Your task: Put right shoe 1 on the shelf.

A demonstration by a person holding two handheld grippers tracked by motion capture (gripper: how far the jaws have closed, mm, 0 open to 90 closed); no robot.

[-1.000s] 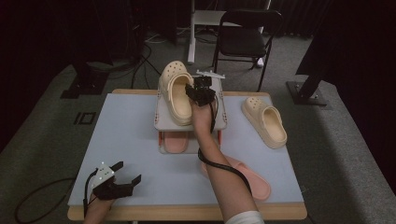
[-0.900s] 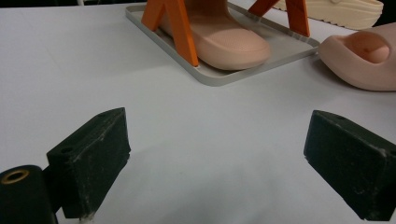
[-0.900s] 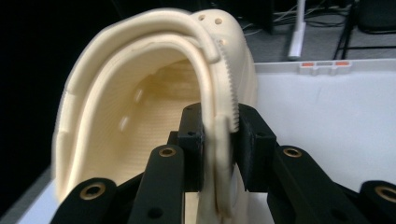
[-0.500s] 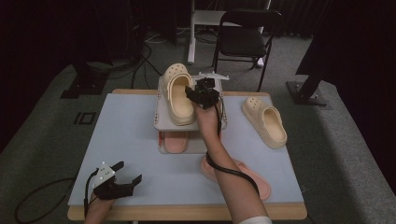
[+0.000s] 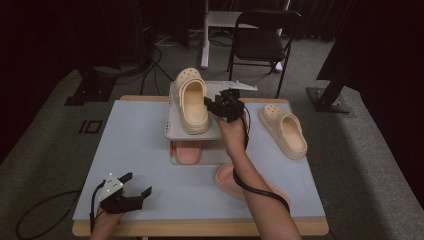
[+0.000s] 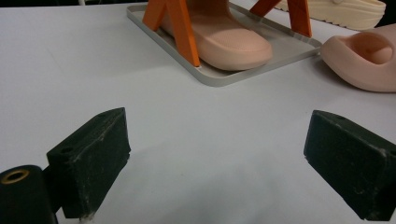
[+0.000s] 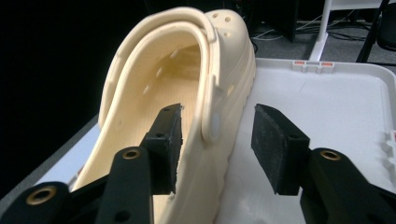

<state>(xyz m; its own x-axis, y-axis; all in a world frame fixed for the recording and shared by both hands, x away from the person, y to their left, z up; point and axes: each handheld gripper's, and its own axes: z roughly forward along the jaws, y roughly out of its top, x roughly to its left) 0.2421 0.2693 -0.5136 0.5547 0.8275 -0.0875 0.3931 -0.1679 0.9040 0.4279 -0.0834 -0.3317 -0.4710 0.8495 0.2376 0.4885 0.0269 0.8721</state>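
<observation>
Cream foam clog [image 7: 187, 107] lies on the top shelf of the grey rack [image 5: 176, 131] at our twelve o'clock, and our right gripper [image 7: 215, 140], which gripped its side wall a second ago, has eased back with its jaws now spread either side of that wall. We judge this clog placed, so its mate [image 5: 283, 129] at two o'clock comes next, while our left gripper [image 5: 131, 189] waits agape at seven o'clock.

A second cream clog [image 5: 283, 130] is lying at the table's three o'clock, two pink slippers [image 5: 186, 151] [image 6: 369, 60] are resting nearer, and a black chair [image 5: 265, 37] is standing at twelve.
</observation>
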